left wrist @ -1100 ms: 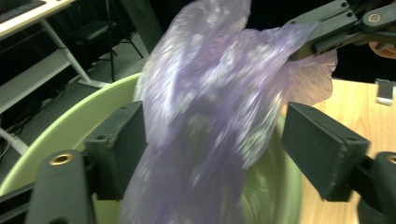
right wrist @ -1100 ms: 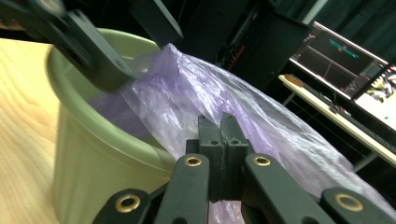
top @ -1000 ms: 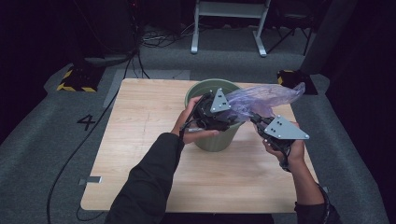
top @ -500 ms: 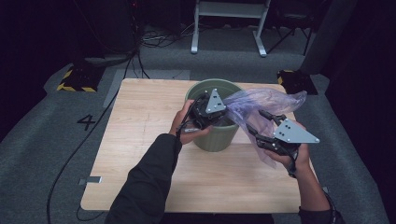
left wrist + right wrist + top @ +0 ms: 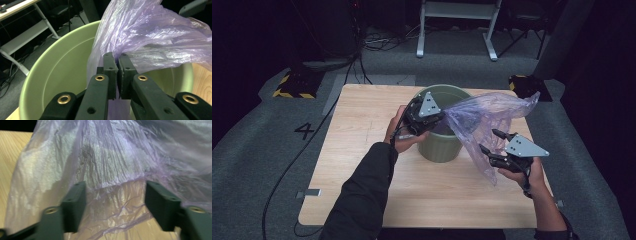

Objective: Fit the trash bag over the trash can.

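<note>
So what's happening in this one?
A person is fitting a purple bag into a green bin on a wooden table, with a gripper in each hand. The left gripper is shut on the bag's edge at the bin's rim. The right gripper, whose jaws have just been opening, is open with loose bag film in front of it, beside the bin.

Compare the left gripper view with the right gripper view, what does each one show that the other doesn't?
Left gripper view: the left gripper, its jaws shut on a gathered fold of the purple plastic bag, with the pale green bin behind and a white-framed stand beyond it.

Right gripper view: the right gripper, its jaws standing apart, a loose edge of bag between them, over the wooden table.

Both: the crinkled, translucent purple bag, close up.
</note>
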Demonstrator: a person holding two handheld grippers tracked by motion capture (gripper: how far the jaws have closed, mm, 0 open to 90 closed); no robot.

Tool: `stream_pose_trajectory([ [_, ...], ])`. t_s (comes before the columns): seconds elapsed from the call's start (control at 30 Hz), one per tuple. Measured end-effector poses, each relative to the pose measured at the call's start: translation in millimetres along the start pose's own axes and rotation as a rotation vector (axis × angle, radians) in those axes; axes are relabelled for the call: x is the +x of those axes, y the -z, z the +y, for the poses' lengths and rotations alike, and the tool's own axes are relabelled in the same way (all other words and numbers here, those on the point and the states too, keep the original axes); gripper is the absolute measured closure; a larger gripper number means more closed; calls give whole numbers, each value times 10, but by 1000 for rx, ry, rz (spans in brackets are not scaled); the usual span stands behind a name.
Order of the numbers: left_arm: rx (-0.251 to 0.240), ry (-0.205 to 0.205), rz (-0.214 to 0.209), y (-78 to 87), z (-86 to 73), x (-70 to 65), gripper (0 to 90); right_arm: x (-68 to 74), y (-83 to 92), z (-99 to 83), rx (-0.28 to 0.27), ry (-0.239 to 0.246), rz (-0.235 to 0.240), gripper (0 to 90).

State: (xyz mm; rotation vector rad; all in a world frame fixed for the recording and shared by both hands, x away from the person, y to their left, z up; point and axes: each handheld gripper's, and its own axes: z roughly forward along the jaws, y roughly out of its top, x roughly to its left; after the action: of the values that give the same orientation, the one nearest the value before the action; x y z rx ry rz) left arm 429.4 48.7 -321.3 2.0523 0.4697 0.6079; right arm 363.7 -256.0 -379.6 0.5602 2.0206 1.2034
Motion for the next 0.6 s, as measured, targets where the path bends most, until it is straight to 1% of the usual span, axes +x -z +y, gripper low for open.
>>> stream_pose_trajectory([
  [0.03,-5,8,0,12,-9,11,852,4,-23,-2,-7,-4,1,447],
  [0.07,-10,6,2,26,-18,23,838,8,-42,2,-9,-4,4,529],
  [0.1,-14,2,10,41,-28,28,819,14,-55,9,-16,-1,2,583],
  [0.13,-16,5,13,58,-38,35,808,18,-64,20,-24,-3,5,655],
  [0.17,-17,8,10,78,-48,48,796,20,-70,34,-32,-5,16,696],
  [0.2,-21,16,9,88,-56,58,762,28,-74,51,-43,-4,23,730],
  [0.27,-23,25,13,122,-86,81,714,50,-80,97,-57,11,26,795],
  [0.3,-26,38,22,140,-99,90,667,62,-80,122,-62,20,28,816],
  [0.33,-28,48,18,156,-106,99,557,76,-77,157,-66,33,29,838],
  [0.37,-44,62,-2,180,-116,107,527,81,-76,178,-68,39,30,845],
  [0.4,-60,73,-7,218,-121,109,480,88,-69,205,-70,47,33,860],
  [0.43,-71,78,-1,238,-118,101,395,93,-55,235,-75,52,34,866],
  [0.47,-78,81,-1,258,-110,89,331,96,-47,252,-77,51,38,869],
  [0.5,-92,68,-18,291,-92,60,289,98,-40,267,-80,53,42,869],
  [0.53,-103,56,-32,308,-75,27,269,107,-29,291,-82,59,39,869],
  [0.57,-111,39,-56,317,-49,-22,257,115,-22,309,-83,61,44,868],
  [0.6,-112,26,-73,312,-30,-56,231,125,-20,332,-84,66,47,867],
])
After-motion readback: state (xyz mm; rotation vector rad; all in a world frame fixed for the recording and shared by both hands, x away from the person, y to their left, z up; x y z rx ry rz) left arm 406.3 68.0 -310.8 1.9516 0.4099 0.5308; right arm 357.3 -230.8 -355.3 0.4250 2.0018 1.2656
